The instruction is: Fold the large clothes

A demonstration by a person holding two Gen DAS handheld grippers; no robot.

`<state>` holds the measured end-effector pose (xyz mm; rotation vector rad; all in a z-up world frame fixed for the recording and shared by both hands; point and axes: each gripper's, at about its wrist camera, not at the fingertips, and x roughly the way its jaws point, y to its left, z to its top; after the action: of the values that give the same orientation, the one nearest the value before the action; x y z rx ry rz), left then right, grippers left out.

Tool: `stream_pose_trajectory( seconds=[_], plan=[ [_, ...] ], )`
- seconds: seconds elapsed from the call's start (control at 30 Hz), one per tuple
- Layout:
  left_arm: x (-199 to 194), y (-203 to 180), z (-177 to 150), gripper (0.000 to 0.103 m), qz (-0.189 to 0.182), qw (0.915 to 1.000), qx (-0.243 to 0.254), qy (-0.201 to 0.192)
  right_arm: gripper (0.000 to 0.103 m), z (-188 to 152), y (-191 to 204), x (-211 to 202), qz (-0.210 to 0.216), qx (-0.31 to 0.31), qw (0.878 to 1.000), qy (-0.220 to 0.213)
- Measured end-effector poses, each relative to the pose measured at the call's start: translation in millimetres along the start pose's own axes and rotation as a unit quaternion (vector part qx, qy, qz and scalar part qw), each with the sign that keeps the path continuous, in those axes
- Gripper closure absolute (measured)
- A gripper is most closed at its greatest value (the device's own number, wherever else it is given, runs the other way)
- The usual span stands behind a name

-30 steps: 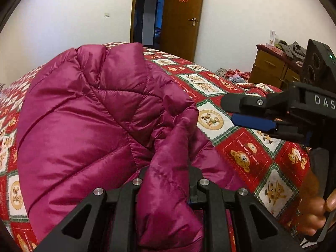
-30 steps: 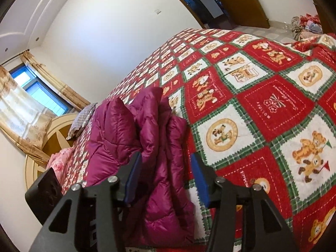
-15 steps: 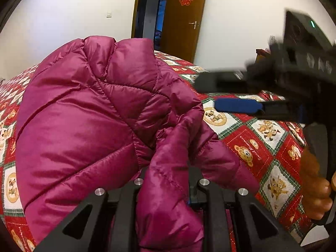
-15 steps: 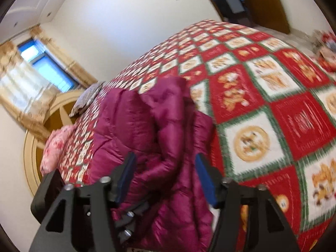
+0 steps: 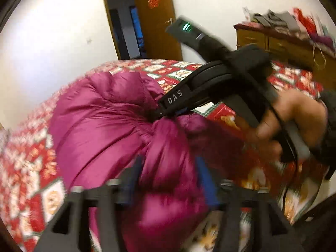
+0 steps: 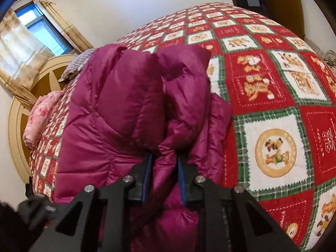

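Observation:
A magenta puffer jacket lies bunched on the bed, also filling the middle of the right wrist view. My left gripper is at the jacket's near edge. Its jaws are opening, and a puffy fold sits between the blue pads, which stand wide apart. My right gripper is closing, its blue pads pressing a narrow fold of the jacket. From the left wrist, that right gripper reaches in from the right with its tip buried in the jacket, held by a person's hand.
The bed carries a red, white and green bear-print quilt. A round wooden headboard and a pink bundle are at the far end under a curtained window. An open door and a cluttered dresser stand beyond.
My left jaws, shut on a jacket fold before, have spread apart. My right gripper has swung in over the jacket and closed from wide open onto a fold. Both views have rolled.

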<state>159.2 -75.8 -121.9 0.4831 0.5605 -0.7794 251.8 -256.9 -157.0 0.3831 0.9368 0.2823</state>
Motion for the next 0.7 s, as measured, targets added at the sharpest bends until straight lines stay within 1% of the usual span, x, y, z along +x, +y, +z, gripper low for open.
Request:
stream_pose_trajectory(
  seconds=[0.03,0.07,0.13,0.2,0.23,0.27,0.3,0.33,0.4,0.43,0.47,0.5,0.53,0.57,0.63,0.67,0.7],
  plan=[
    [-8.5,-2.3,-4.8,0.026,0.005,0.9999,0.011,-0.008,0.082,-0.5,-3.5,1.4,0.004,0.004,1.0,0.001],
    [-16.7,-3.8,-10.4,0.026,0.009,0.9997,0.021,-0.012,0.082,-0.7,-7.8,2.8,0.012,0.01,1.0,0.002],
    [-27.6,-1.0,-18.6,0.026,-0.002,0.9997,0.02,-0.013,0.083,-1.9,-10.8,2.0,0.023,0.015,1.0,0.003],
    [-41.4,16.8,-25.9,0.026,-0.038,0.9991,-0.011,-0.016,0.084,-3.9,-11.6,1.0,0.025,0.003,1.0,0.001],
    [-43.3,25.8,-26.7,0.026,-0.047,0.9985,-0.023,-0.016,0.084,-5.8,-12.2,-0.4,0.022,-0.007,1.0,-0.001],
    [-50.7,42.2,-26.4,0.026,-0.059,0.9969,-0.048,-0.021,0.085,-8.4,-13.0,-1.7,0.02,-0.013,1.0,-0.002],
    [-55.8,56.0,-23.8,0.026,-0.062,0.9953,-0.068,-0.03,0.086,-11.5,-14.3,-3.3,0.018,-0.018,1.0,-0.005],
    [-59.6,67.2,-20.6,0.026,-0.06,0.9941,-0.083,-0.038,0.09,-14.3,-17.4,-4.7,0.019,-0.018,1.0,-0.007],
    [-60.3,107.4,-4.0,0.025,-0.038,0.9877,-0.14,-0.059,0.093,-17.1,-22.5,-5.2,0.02,-0.011,1.0,-0.008],
    [-54.4,123.8,4.7,0.025,-0.021,0.9841,-0.167,-0.057,0.094,-18.1,-24.1,-5.1,0.024,-0.007,1.0,-0.009],
    [-47.0,134.3,11.5,0.025,-0.01,0.9816,-0.183,-0.052,0.094,-18.5,-24.2,-4.8,0.026,-0.006,1.0,-0.01],
    [-28.2,151.0,24.0,0.025,0.014,0.9766,-0.211,-0.038,0.094,-18.9,-23.6,-4.5,0.024,-0.004,1.0,-0.011],
    [-16.8,156.1,29.2,0.025,0.025,0.974,-0.223,-0.029,0.094,-19.0,-20.7,-4.5,0.016,-0.006,1.0,-0.01],
    [3.1,165.1,39.5,0.025,0.04,0.9698,-0.24,-0.016,0.094,-17.8,-18.1,-4.0,0.009,-0.009,1.0,-0.01],
    [34.6,174.2,50.5,0.025,0.059,0.9632,-0.262,-0.002,0.094,-18.4,-11.5,-4.5,-0.007,-0.021,1.0,-0.011],
    [56.8,180.1,56.8,0.025,0.073,0.9572,-0.28,0.01,0.094,-19.1,-10.3,-4.6,-0.01,-0.02,1.0,-0.012],
    [65.8,176.3,55.3,0.025,0.075,0.9544,-0.289,0.017,0.094,-19.5,-11.0,-4.8,-0.009,-0.012,1.0,-0.013]
  ],
)
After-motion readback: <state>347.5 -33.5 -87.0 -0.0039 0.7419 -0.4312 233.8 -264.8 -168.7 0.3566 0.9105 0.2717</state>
